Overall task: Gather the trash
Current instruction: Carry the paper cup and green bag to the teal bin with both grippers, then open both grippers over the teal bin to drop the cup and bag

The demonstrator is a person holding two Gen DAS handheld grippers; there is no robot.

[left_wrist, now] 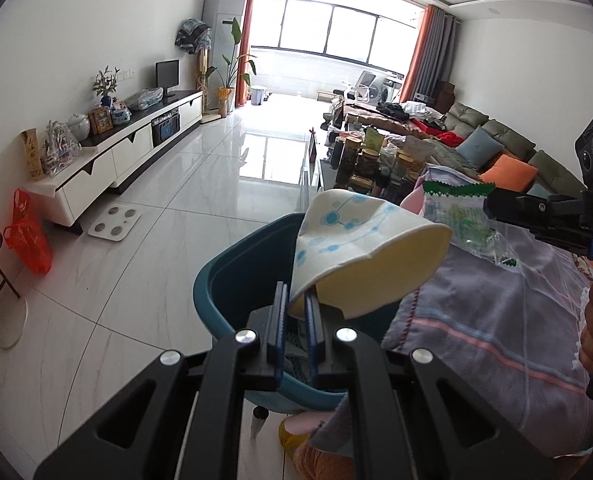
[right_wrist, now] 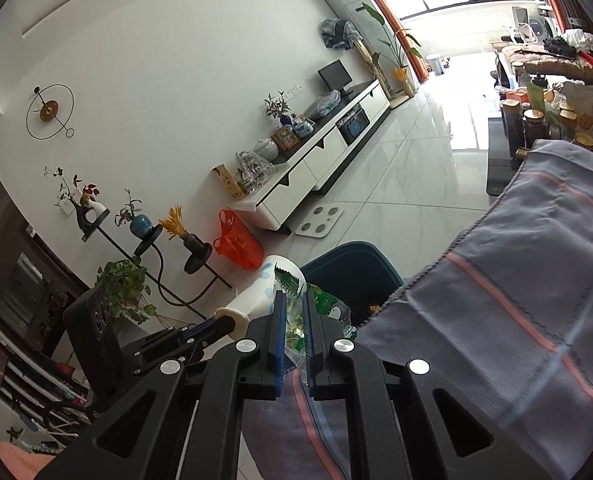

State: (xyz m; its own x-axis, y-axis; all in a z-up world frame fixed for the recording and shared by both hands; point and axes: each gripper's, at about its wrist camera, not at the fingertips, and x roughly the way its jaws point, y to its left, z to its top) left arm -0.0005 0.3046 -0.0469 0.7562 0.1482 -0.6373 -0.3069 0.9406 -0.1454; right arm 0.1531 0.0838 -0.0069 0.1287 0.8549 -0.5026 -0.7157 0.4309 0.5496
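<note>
Left tool (left_wrist: 296, 312) gripped a cup (left_wrist: 360, 248), right tool (right_wrist: 294, 312) a wrapper (right_wrist: 324, 304), above the bin (left_wrist: 232, 280); releasing likely came next.

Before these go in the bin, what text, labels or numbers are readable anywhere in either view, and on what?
"DA": white letters on the right gripper's black body, cut off at the picture's edge.
Green snack wrapper: print too blurred to read.
Paper cup: blue dot pattern only, no words.
Yellow box on the TV cabinet: dark characters, too small to read.
Jar labels on the coffee table: unreadable.
</note>
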